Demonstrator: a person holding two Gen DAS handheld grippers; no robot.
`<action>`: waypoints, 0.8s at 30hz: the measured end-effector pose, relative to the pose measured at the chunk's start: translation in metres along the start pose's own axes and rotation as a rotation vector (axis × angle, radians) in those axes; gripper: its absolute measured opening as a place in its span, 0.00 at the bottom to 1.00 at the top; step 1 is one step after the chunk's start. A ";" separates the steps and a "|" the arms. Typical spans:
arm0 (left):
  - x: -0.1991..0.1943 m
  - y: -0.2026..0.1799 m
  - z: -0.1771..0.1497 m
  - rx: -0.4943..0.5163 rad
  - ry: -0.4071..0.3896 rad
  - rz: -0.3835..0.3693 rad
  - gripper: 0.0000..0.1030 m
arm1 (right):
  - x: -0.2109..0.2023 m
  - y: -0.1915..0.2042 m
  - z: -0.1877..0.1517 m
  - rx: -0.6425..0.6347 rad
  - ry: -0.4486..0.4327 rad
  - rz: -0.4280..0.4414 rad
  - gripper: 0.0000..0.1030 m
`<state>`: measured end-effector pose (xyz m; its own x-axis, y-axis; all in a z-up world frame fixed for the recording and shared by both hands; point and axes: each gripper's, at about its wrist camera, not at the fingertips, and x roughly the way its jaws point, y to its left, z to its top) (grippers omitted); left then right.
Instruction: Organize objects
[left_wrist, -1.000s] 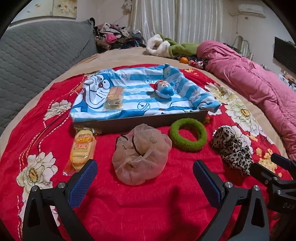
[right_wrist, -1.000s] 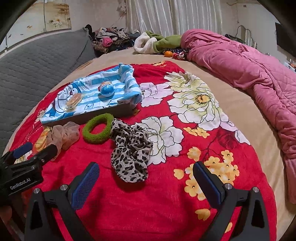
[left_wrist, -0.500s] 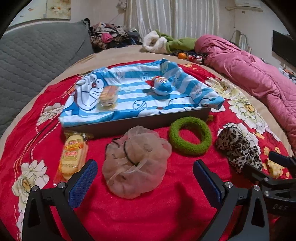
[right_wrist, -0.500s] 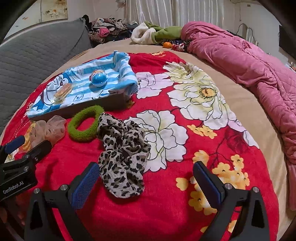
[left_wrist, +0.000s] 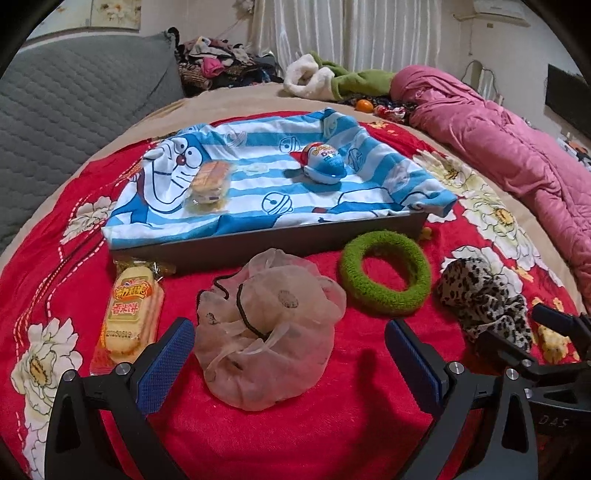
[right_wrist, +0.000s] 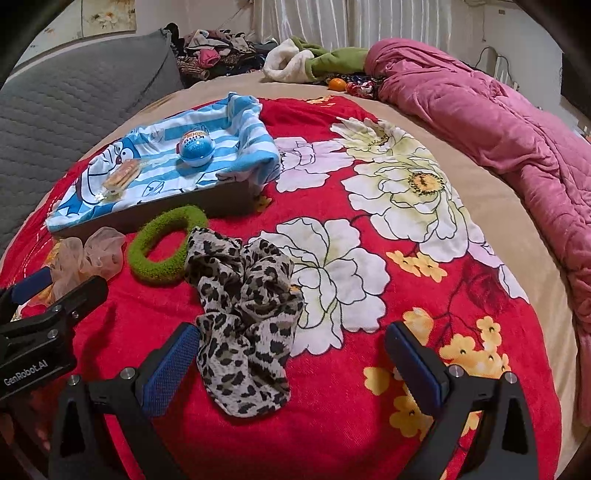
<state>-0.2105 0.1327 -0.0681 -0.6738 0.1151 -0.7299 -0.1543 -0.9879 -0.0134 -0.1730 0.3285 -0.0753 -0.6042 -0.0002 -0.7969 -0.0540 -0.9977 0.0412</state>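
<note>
On the red flowered blanket lie a sheer pink scrunchie, a green fuzzy ring, a leopard scrunchie and a yellow snack packet. My left gripper is open, its jaws either side of the pink scrunchie. My right gripper is open over the leopard scrunchie's near end. A dark tray lined with a blue striped cartoon cloth holds a wrapped biscuit and a blue toy egg.
A pink quilt runs along the right side of the bed. A grey padded headboard stands at the left. Clothes, a green and white garment and an orange lie at the far end.
Both grippers have moved forward and down toward the blanket. The pink scrunchie now sits between my left jaws and the leopard scrunchie reaches my right jaws. Both stay open.
</note>
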 end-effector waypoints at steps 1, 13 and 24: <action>0.000 0.001 0.000 -0.001 -0.003 0.001 0.99 | 0.000 0.001 0.000 0.001 -0.002 0.001 0.99; 0.005 0.004 0.001 -0.001 0.010 -0.044 0.91 | 0.008 0.004 0.000 0.005 0.008 0.011 0.99; 0.006 0.004 0.001 0.006 0.015 -0.076 0.69 | 0.007 0.006 0.001 0.007 0.009 0.030 0.81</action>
<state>-0.2153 0.1295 -0.0718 -0.6488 0.1878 -0.7374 -0.2091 -0.9758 -0.0646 -0.1785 0.3230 -0.0806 -0.5981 -0.0307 -0.8008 -0.0414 -0.9967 0.0691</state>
